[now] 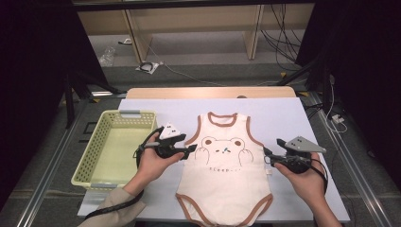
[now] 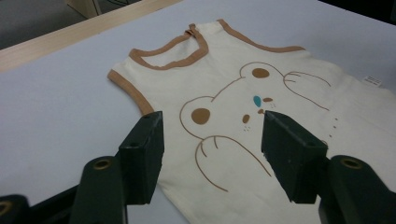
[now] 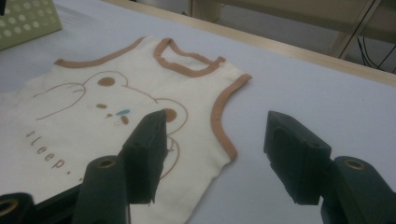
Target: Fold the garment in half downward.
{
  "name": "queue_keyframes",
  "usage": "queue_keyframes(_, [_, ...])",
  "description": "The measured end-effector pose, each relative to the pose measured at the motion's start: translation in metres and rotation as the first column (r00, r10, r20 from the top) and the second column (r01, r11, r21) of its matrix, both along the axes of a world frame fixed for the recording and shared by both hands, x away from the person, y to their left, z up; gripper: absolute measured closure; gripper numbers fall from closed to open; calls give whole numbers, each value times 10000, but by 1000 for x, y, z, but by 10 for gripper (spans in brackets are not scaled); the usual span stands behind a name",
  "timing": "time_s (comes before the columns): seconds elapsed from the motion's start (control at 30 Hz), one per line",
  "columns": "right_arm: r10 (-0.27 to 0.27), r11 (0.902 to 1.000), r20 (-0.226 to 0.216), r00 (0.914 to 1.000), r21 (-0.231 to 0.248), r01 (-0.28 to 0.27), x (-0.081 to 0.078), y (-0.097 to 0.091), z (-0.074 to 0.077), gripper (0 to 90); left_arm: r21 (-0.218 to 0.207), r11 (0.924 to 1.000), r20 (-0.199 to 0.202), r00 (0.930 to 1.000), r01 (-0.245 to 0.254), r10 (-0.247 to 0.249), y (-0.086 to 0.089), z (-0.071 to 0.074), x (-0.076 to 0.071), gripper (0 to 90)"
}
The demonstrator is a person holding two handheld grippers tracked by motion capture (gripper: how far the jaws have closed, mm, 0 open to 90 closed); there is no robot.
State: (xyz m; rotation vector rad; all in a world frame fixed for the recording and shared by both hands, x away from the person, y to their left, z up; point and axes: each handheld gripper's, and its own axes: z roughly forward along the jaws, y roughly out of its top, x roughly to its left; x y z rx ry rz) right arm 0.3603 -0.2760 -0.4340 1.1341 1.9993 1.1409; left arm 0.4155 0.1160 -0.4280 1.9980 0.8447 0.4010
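High view looks down on a bench (image 1: 293, 111) covered with a pale lavender sheet, its bare wooden edge showing along the far side. Nearest the camera, a person's forearms come in from the bottom, each hand carrying a claw. A cream sleeveless baby bodysuit (image 1: 227, 175) lies flat and face up in the middle of the sheet, neck hole away from the person, brown trim at the neck, armholes and leg openings, a bear drawing and the word "sleep" on its chest. The left claw (image 1: 191, 149) sits at the bodysuit's left edge, level with the armhole; the right claw (image 1: 266, 157) sits at its right edge, beside a small side label. In the left gripper view the two black jaws stand apart above the cloth with the bear's paw and the armhole trim showing between them, pressing on nothing. In the right gripper view the jaws are likewise parted, with the other armhole's trim and bare sheet in the gap, gripping nothing. A pale yellow perforated basket (image 1: 94, 156) stands on the bench left of the left hand. Beyond the bench lies a grey floor with loose cables (image 1: 279, 40) and the legs of wooden furniture (image 1: 253, 33), and dark curtains hang at both sides.
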Motion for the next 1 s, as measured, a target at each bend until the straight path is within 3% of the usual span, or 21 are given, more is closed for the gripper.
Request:
queue_keyframes(0.13, [-153, 9999, 1, 9999, 49, 153, 21, 2, 3, 441, 137, 9993, -111, 9994, -335, 336, -2, 1, 24, 420])
queue_keyframes(0.37, [-330, 9989, -276, 9991, -340, 321, 65, 7, 6, 477, 315, 9950, -422, 9944, -951, 964, -8, -2, 65, 496])
queue_keyframes(0.67, [-708, 9964, -1341, 9884, -554, 639, 130, 22, -10, 538, 854, 9833, -983, 9807, -1608, 1690, -22, -17, 117, 557])
queue_keyframes(0.77, [-891, 9951, -1691, 9816, -582, 803, 148, 26, -18, 560, 1092, 9794, -922, 9793, -1701, 1804, -24, -23, 128, 572])
queue_keyframes(1.0, [-1193, 9918, -2129, 9698, -711, 1064, 173, 32, -33, 593, 809, 9810, -1466, 9715, -1761, 1865, -33, -38, 145, 575])
